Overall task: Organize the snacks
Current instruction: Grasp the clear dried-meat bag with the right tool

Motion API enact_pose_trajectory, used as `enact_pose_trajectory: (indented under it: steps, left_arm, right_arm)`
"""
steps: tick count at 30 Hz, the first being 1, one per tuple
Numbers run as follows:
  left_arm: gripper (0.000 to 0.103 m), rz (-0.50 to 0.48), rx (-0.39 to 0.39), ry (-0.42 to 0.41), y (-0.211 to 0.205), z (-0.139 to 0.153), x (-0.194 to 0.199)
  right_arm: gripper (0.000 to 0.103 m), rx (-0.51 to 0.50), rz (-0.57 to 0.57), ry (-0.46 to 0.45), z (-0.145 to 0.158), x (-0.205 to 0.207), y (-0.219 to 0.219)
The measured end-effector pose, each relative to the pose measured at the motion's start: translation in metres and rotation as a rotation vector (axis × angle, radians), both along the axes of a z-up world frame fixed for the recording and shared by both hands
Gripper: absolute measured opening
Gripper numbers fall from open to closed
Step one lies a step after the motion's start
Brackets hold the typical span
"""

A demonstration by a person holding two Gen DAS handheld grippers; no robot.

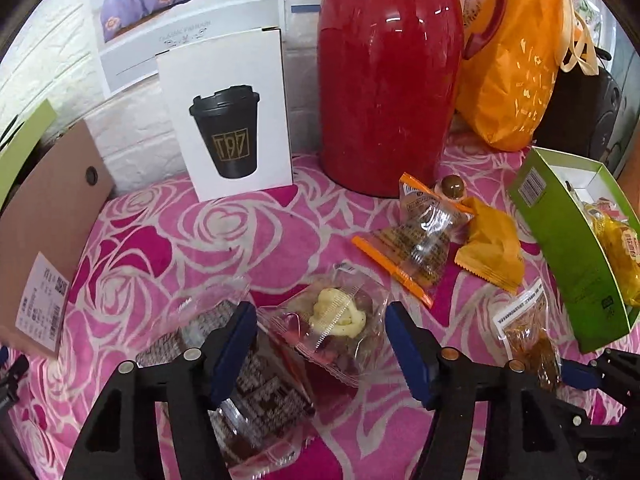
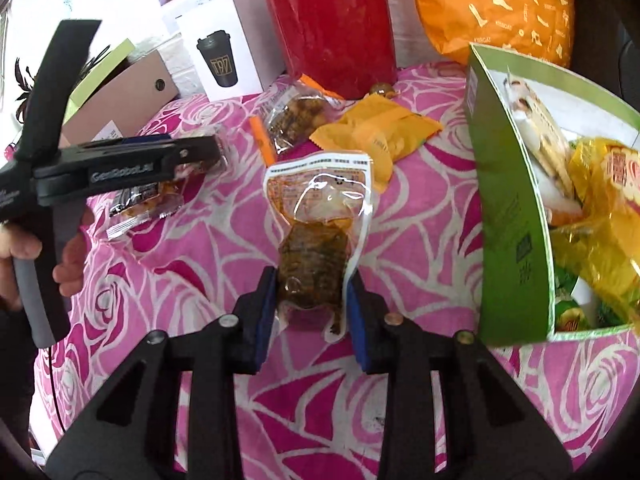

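The right gripper [image 2: 310,300] pinches the near end of a vacuum pouch [image 2: 320,220] of brown braised food, its pads pressed on the bulging part. The pouch lies on the pink rose cloth [image 2: 224,272], just left of the green box [image 2: 512,216] that already holds yellow packs. It looks light and soft, and its film is probably slick; the meaty lump gives the pads something firm to bite, whereas the flat clear border would likely fold and slip.

The left gripper [image 1: 320,344] is spread, with a clear-wrapped cake [image 1: 332,320] lying between its jaws and not yet pressed. The cake, topped with cream, sits on the near middle of the cloth, partly over a dark printed pack [image 1: 248,384]. It seems light and easily crushed, so a gentle hold across the sides of the wrapper, or on its sealed edge, would suit it better than a squeeze over the cream.
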State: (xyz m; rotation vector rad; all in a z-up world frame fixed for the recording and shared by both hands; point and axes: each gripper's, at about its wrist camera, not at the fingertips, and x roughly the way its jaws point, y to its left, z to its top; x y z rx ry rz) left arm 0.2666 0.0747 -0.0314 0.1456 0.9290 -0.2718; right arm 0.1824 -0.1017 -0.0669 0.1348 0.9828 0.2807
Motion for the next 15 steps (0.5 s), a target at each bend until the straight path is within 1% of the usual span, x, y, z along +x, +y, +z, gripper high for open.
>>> enact_pose_trajectory:
  steps: [4,5,8,9,11,13,15]
  left_arm:
    - [0.068,-0.019,0.028,0.009,-0.005,-0.001,-0.013]
    - [0.068,-0.031,0.018,0.017,-0.007,0.0,-0.018]
    - [0.069,-0.077,-0.048,0.028,-0.011,0.006,-0.032]
    - [0.069,-0.08,-0.039,0.017,-0.013,0.007,-0.034]
    - [0.07,-0.076,0.005,0.003,-0.018,0.006,-0.032]
    - [0.071,-0.063,0.038,0.007,-0.022,0.002,-0.025]
    - [0.073,-0.055,0.047,0.017,-0.024,-0.002,-0.017]
  right_arm:
    - [0.035,0.009,-0.001,0.003,0.0,-0.009,0.0]
    - [0.035,0.011,0.0,0.003,0.0,-0.012,-0.001]
    - [0.035,0.013,-0.002,-0.001,0.001,-0.019,-0.003]
    - [0.035,0.012,-0.005,-0.001,0.002,-0.02,-0.003]
    - [0.035,0.009,-0.013,0.003,0.002,-0.021,-0.005]
    - [0.035,0.009,-0.018,0.005,0.002,-0.022,-0.005]
    - [0.035,0.005,-0.018,0.004,0.002,-0.023,-0.004]
